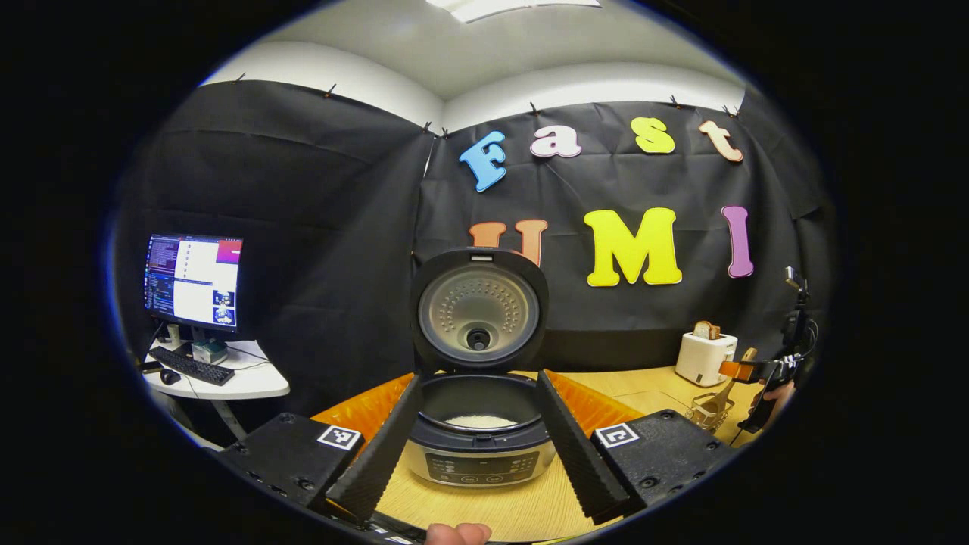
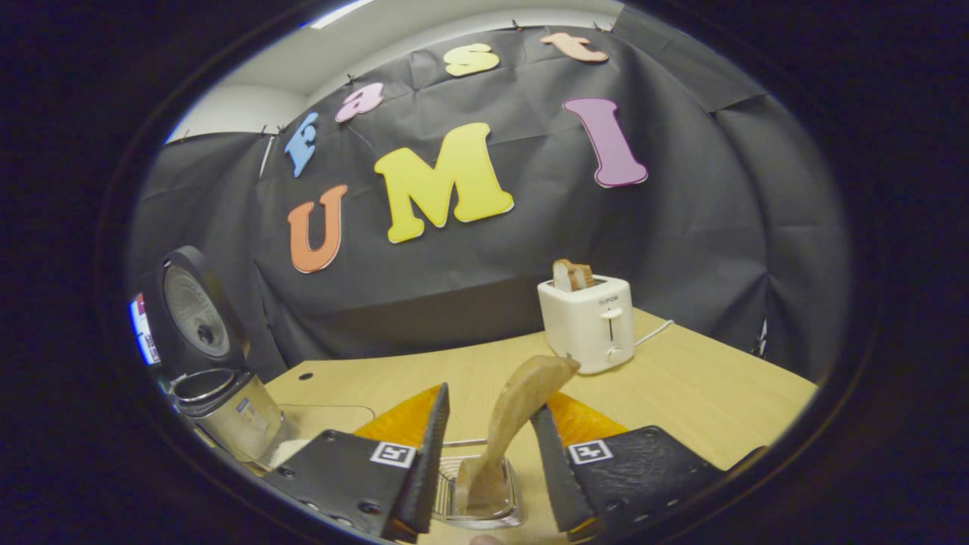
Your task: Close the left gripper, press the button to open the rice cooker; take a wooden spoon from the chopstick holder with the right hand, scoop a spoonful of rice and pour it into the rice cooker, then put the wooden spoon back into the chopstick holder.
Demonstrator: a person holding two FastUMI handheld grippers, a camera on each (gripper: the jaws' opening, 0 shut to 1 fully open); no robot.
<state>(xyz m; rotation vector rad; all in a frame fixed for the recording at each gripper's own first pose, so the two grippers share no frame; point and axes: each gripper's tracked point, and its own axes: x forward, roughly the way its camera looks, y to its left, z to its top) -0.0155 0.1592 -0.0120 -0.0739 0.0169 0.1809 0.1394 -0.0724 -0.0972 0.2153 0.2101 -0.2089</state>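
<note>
The rice cooker (image 1: 478, 446) stands in front of me with its lid (image 1: 478, 310) raised upright and white rice in the pot. My left gripper (image 1: 478, 378) is open, its fingers spread to either side of the cooker without touching it. The wooden spoon (image 2: 515, 409) leans in the wire chopstick holder (image 2: 477, 492), bowl end up. My right gripper (image 2: 488, 405) is open around the spoon's handle, with a clear gap on the left side. From the left gripper view, the right gripper (image 1: 761, 371) hangs over the chopstick holder (image 1: 710, 412) at far right.
A white toaster (image 2: 590, 322) with bread in it stands on the wooden table (image 2: 681, 393) behind the holder. A clear container (image 2: 318, 424) sits next to the rice cooker (image 2: 219, 393). A monitor (image 1: 193, 280) and keyboard rest on a white side desk at far left.
</note>
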